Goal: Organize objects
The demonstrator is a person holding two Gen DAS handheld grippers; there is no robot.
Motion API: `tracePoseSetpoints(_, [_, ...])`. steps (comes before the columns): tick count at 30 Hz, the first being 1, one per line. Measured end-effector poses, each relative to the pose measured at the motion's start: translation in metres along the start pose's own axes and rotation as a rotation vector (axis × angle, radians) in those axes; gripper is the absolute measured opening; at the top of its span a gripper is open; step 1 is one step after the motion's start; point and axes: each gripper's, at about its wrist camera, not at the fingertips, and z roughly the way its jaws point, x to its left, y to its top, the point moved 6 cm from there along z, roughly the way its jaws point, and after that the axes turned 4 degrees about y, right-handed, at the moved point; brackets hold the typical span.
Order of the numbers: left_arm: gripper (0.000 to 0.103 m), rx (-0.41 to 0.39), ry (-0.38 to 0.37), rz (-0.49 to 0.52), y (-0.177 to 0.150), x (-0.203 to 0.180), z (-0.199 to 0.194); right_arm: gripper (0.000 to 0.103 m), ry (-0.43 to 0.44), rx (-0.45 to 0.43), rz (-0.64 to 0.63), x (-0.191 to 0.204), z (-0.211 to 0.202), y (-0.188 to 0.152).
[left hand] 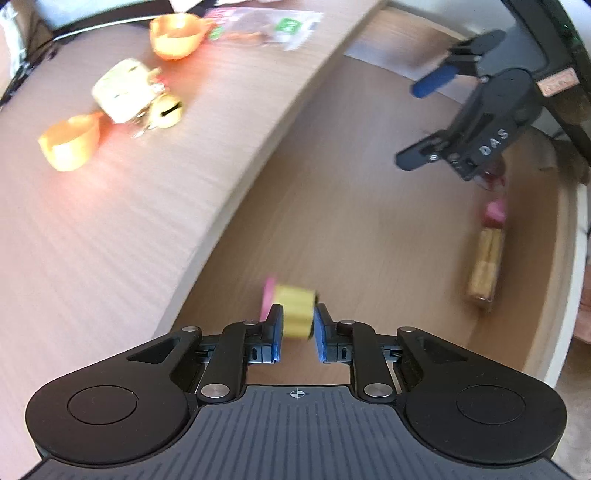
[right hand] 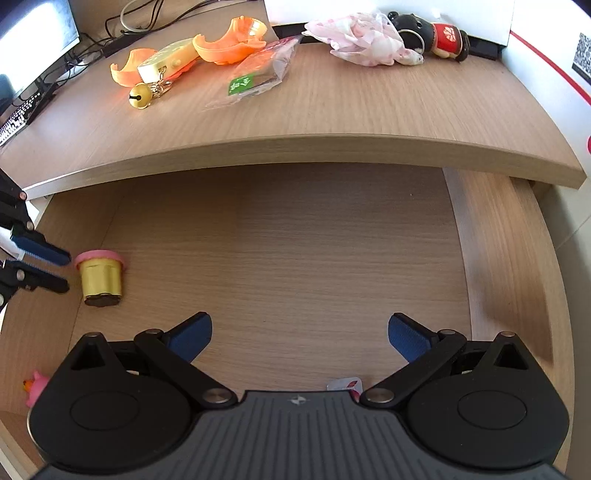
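A small yellow tub with a pink lid [left hand: 293, 308] lies on its side on the drawer floor [left hand: 351, 229], at the tips of my left gripper [left hand: 298, 328]. In the right wrist view the tub [right hand: 100, 277] lies just clear of the left gripper's fingers [right hand: 40, 254], whose jaws are slightly apart. My right gripper [right hand: 300, 338] is wide open and empty over the drawer floor [right hand: 288, 258]; it also shows in the left wrist view [left hand: 421, 122].
The desk top [right hand: 332, 110] above the drawer holds orange shells [right hand: 229, 40], a yellow case with a gold bell [right hand: 139, 96], a clear packet [right hand: 258, 70], a pink cloth [right hand: 365, 40] and a black plush toy [right hand: 436, 35]. A tan packet [left hand: 485, 269] and a pink toy [right hand: 35, 386] lie in the drawer.
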Motion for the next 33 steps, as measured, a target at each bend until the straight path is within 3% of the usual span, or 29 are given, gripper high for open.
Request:
tracePoseSetpoints(3, [0.02, 0.006, 0.01, -0.05, -0.004, 0.007, 0.002, 0.102, 0.007, 0.002, 0.015, -0.001, 0.0, -0.001])
tracePoseSetpoints(5, [0.019, 0.004, -0.026, -0.027, -0.008, 0.002, 0.002, 0.102, 0.01, 0.002, 0.023, -0.002, -0.001, -0.001])
tracePoseSetpoints(9, [0.02, 0.062, -0.287, 0.069, -0.022, -0.036, -0.005, 0.102, 0.009, 0.001, 0.03, -0.001, -0.002, -0.004])
tracePoseSetpoints(12, [0.02, 0.116, -0.353, 0.152, -0.034, -0.06, -0.007, 0.102, 0.011, 0.005, 0.035, -0.003, 0.004, -0.004])
tracePoseSetpoints(20, [0.023, 0.283, -0.363, 0.111, -0.052, -0.069, 0.023, 0.102, 0.007, 0.003, 0.042, -0.007, 0.012, -0.002])
tracePoseSetpoints(25, [0.022, 0.316, -0.395, 0.086, -0.054, -0.068, 0.021, 0.102, 0.006, 0.002, 0.045, -0.007, 0.012, -0.002])
tracePoseSetpoints(28, [0.031, 0.338, -0.435, 0.066, -0.056, -0.069, 0.017, 0.102, 0.008, 0.001, 0.047, -0.007, 0.009, -0.002])
tracePoseSetpoints(33, [0.032, 0.356, -0.438, 0.076, -0.058, -0.066, 0.014, 0.102, 0.013, 0.003, 0.053, -0.007, 0.009, -0.002])
